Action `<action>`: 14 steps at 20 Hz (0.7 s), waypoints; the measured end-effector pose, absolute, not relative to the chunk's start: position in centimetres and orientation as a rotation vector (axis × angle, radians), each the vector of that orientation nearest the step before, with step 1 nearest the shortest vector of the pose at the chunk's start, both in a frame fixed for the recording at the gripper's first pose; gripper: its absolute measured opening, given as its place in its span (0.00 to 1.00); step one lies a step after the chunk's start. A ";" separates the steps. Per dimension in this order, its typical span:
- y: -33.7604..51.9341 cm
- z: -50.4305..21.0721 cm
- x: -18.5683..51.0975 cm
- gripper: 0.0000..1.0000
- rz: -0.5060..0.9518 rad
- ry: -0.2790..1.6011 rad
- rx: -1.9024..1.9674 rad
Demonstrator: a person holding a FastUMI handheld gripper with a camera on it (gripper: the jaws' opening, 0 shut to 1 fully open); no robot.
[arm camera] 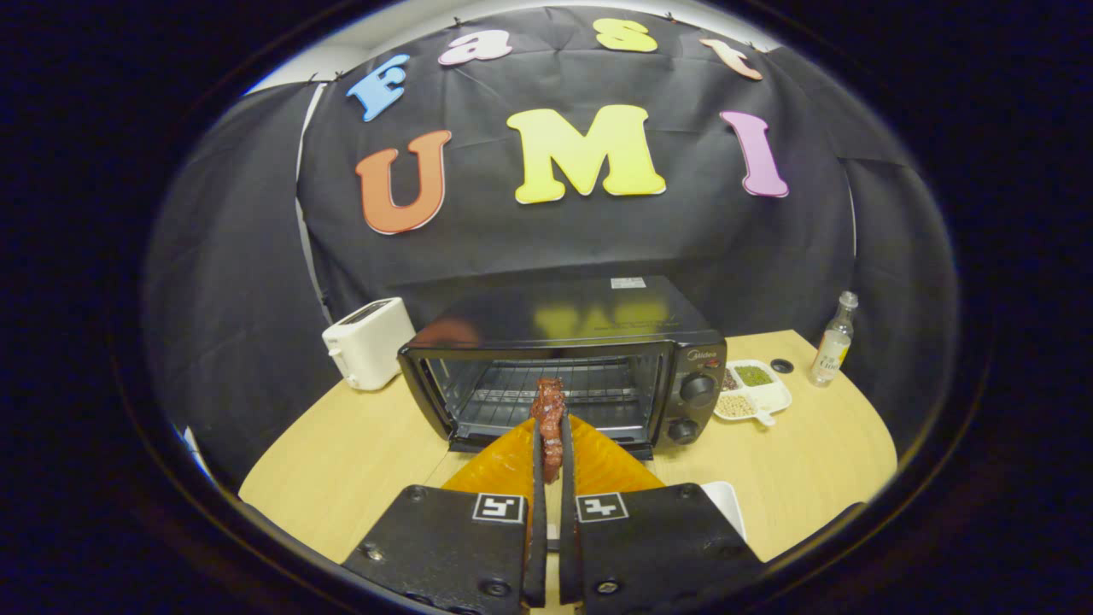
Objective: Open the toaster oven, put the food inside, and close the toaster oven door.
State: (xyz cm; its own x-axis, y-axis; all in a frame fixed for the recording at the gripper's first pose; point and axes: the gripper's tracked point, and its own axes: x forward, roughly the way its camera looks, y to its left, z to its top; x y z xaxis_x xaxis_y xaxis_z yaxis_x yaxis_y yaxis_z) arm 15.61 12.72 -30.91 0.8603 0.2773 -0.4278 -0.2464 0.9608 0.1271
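Gripper: the gripper is nearly closed, both fingers pressed on a glossy, lumpy reddish-brown piece of meat that sticks up past the tips.
Toaster oven: the black metal toaster oven stands just ahead, door down, wire rack bare; "Midea" is printed above its two round knobs.
Under the fingers: a ribbed orange plate lies on the pale wood worktop.
Left: a white boxy toaster.
Right: a white divided dish of beans, and a clear bottle by the worktop's edge.
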 end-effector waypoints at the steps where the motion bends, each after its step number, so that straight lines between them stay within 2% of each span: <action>1: 13.1 -31.5 16.1 0.09 0.272 0.456 0.078; 11: 14.5 -34.4 20.9 0.09 0.189 0.288 0.265; 14: 16.0 -35.0 21.7 0.09 0.218 0.273 0.334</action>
